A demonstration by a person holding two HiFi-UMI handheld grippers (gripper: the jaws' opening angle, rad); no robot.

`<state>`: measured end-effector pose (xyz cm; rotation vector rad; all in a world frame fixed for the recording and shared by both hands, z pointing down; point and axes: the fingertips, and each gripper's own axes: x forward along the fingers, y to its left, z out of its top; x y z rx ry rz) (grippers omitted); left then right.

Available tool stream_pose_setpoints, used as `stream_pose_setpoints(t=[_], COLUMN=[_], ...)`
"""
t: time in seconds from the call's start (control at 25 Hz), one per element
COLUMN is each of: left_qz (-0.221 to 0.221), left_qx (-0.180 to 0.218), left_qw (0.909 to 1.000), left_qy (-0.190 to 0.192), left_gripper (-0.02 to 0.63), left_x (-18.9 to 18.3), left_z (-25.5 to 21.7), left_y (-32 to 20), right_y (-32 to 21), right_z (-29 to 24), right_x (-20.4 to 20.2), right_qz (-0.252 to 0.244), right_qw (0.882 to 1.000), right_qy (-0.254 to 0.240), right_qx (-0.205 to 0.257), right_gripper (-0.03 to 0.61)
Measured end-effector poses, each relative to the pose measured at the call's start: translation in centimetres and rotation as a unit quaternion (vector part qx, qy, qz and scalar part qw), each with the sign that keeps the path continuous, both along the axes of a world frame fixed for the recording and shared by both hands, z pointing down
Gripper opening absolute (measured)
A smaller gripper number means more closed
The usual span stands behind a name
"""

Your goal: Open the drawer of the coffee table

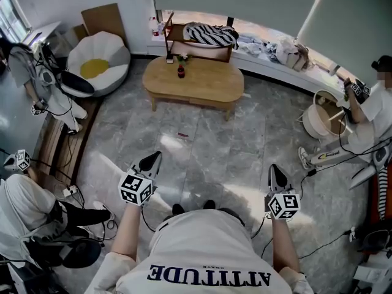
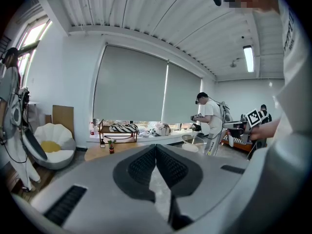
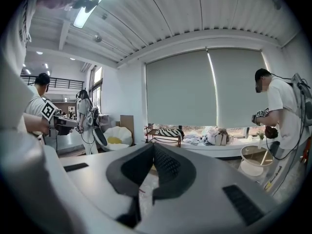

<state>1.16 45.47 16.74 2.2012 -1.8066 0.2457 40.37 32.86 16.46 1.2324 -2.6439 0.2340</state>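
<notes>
Grey tile floor (image 1: 245, 146) w/ oval wooden coffee table (image 1: 195, 81), drawer (image 1: 191, 100) shut

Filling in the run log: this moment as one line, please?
left tongs: shut, empty | right tongs: shut, empty | coffee table: ahead across the floor, not reached | opening: not started
</notes>
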Motion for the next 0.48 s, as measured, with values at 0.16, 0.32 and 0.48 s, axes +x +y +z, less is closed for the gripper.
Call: stream_pose_setpoints(t=[0.16,0.32,0.48], left_qz=[-0.004,-0.009,-0.016], left_qx=[-0.003,-0.001,0.002], left_qw=[1.0,1.0,0.9999], left_qy=[0.002,0.002,0.002], left_gripper=[0.02,0.02,0.021], left_x=[1.3,3.0,4.7], left_z=[-0.4,-0.4,-0.4], left_y=[-0.6,-1.4,-2.5], right_y=[-0.8,-2.0,-3.7], right_z=[-0.3,-0.3,-0.4], right_x=[1.0,2.3,3.5], right_qz=[-0.01,-0.017,-0.029], right_qw=[1.0,1.0,1.0], right_qy=[0.004,0.001,-0.001], right_qx=[0.0,0.004,0.01], right_gripper=[0.018,0.019,0.018])
